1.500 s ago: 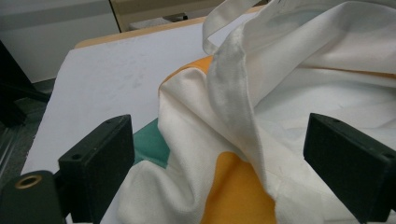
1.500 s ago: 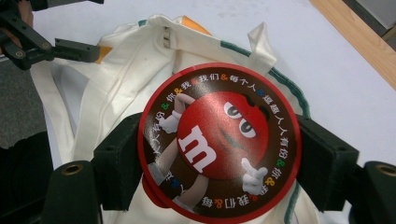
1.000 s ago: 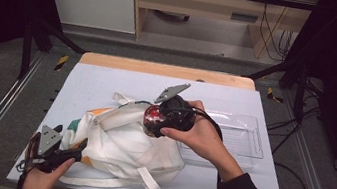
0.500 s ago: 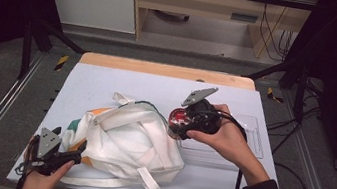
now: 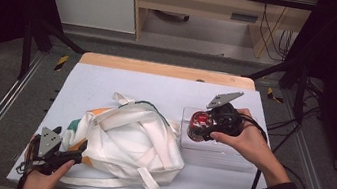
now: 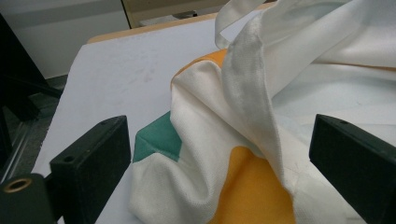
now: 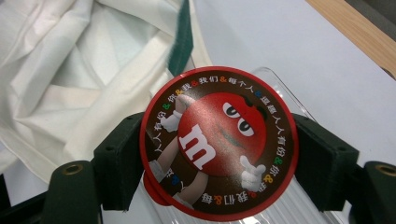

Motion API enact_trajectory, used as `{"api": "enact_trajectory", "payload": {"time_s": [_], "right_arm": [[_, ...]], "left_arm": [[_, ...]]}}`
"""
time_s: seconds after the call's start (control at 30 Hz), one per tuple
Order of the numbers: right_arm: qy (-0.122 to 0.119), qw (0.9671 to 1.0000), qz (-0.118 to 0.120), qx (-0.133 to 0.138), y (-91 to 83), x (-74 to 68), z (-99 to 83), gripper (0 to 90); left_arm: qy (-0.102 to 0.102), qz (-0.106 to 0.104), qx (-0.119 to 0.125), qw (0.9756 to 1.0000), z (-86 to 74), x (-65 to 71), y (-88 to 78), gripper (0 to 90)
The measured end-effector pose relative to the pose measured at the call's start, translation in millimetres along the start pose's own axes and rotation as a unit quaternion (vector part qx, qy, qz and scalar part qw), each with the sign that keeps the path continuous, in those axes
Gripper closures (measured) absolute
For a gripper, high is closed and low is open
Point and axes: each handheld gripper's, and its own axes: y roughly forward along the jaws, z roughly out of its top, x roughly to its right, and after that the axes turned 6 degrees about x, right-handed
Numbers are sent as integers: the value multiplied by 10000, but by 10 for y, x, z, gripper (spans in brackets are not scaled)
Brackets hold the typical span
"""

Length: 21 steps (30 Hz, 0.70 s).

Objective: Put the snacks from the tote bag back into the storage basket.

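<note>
The candy tin (image 7: pixel 218 142) sits clamped in the right claw (image 5: pixel 202 126), jaws pressing both sides of its round lid, poised over the clear tray (image 5: pixel 228 156) near the counter's (image 5: pixel 157 85) right edge — looks like that's where it gets set down. Beside the tray, the white bag (image 5: pixel 129 141) slumps toward the front-left corner. The left claw (image 5: pixel 78 148) stands open at the bag's corner, cloth between its jaws but unpinched, likely ready to steady the bag.

We are seeing a round red candy tin (image 7: pixel 218 142), lid facing up, hanging above a clear tray (image 5: pixel 235 157) just beside our white tote bag (image 5: pixel 128 144).
</note>
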Motion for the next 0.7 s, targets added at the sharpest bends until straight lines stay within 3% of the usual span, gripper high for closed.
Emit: {"api": "enact_trajectory", "payload": {"time_s": [0.4, 0.7], "right_arm": [[33, 9999, -109, -89, -74, 232, -87, 259], [-73, 9998, -69, -176, 63, 353, -86, 259]], "left_arm": [[56, -2, 49, 10000, 6, 23, -36, 55], [84, 11, 33, 10000, 3, 24, -36, 55]]}}
